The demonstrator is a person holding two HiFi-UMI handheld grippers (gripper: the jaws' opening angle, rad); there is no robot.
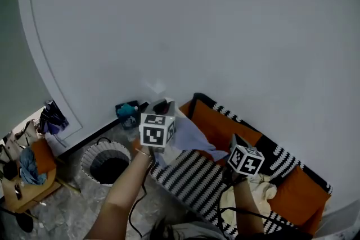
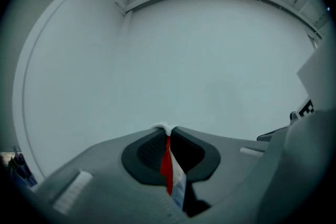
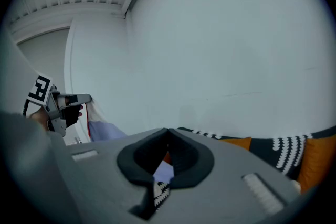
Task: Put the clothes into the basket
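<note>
Nearest in, the right gripper (image 3: 168, 131) hovers over the striped throw (image 1: 191, 177) on the orange sofa (image 1: 216, 123), jaws drawn together tip to tip, and whether any cloth is caught there I cannot tell. Just beyond, to the left, the left gripper (image 2: 168, 130) is clamped tight on a pale garment (image 1: 188, 137) with a red and blue edge, hanging in the air above the sofa's left end. The basket (image 1: 93, 150) sits on the floor further left, the garment not in it, with the white wall (image 1: 197, 19) behind.
</note>
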